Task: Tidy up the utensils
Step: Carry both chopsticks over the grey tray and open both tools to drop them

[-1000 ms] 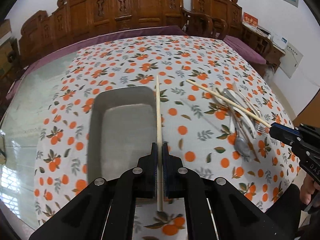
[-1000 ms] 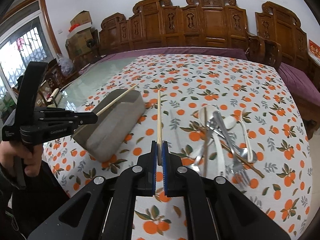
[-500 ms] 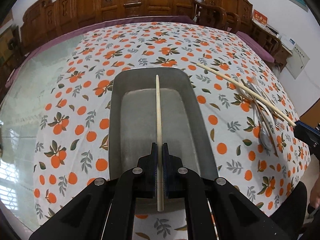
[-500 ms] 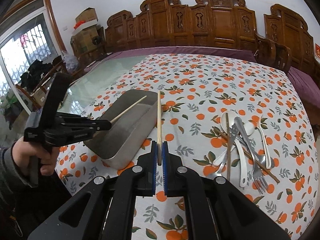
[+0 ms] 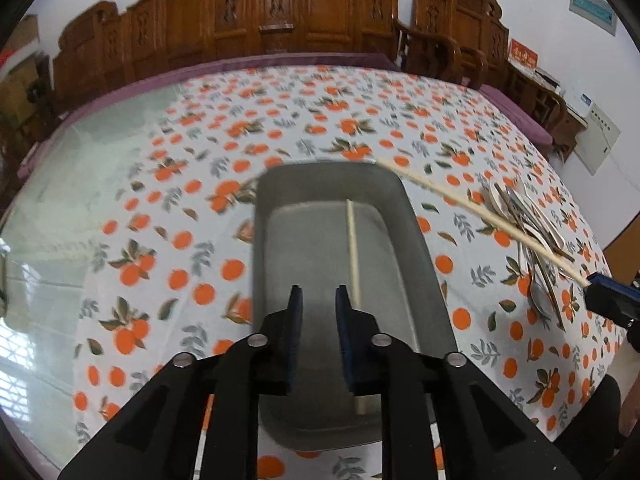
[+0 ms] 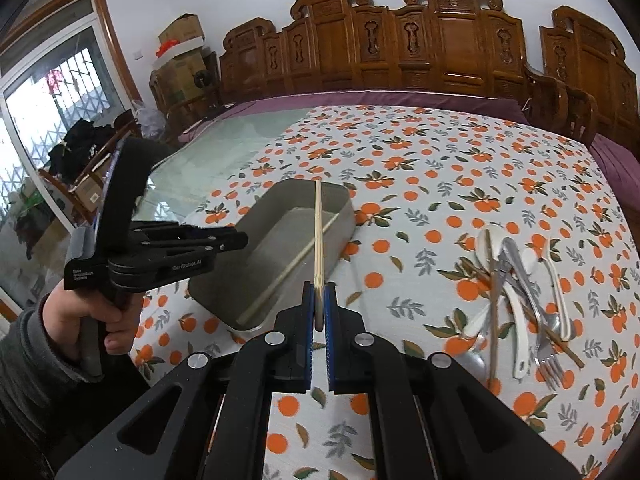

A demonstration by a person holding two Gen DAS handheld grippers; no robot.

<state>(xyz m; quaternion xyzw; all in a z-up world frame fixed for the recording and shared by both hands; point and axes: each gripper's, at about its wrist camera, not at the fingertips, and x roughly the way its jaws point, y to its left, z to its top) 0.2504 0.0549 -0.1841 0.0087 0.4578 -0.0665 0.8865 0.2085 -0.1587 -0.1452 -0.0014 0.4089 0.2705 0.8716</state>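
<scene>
A grey metal tray (image 5: 416, 240) (image 6: 344, 204) sits on the orange-print tablecloth. One wooden chopstick (image 5: 353, 264) (image 6: 288, 268) lies lengthwise inside it. My left gripper (image 5: 318, 300) (image 6: 236, 240) is open and empty just above the tray's near end. My right gripper (image 6: 319, 300) (image 5: 592, 280) is shut on a second chopstick (image 6: 318, 236) (image 5: 460, 200), held above the tray's right side with its tip over the far rim. A pile of spoons, forks and chopsticks (image 6: 520, 292) (image 5: 532, 240) lies on the cloth to the right of the tray.
The bare glass tabletop (image 5: 80, 168) lies left of the cloth. Carved wooden chairs (image 6: 400, 48) line the far side of the table. Boxes and clutter (image 6: 180, 52) stand by the window at the far left.
My left gripper has opened and let its chopstick drop into the tray. My right gripper has carried its chopstick left, over the tray.
</scene>
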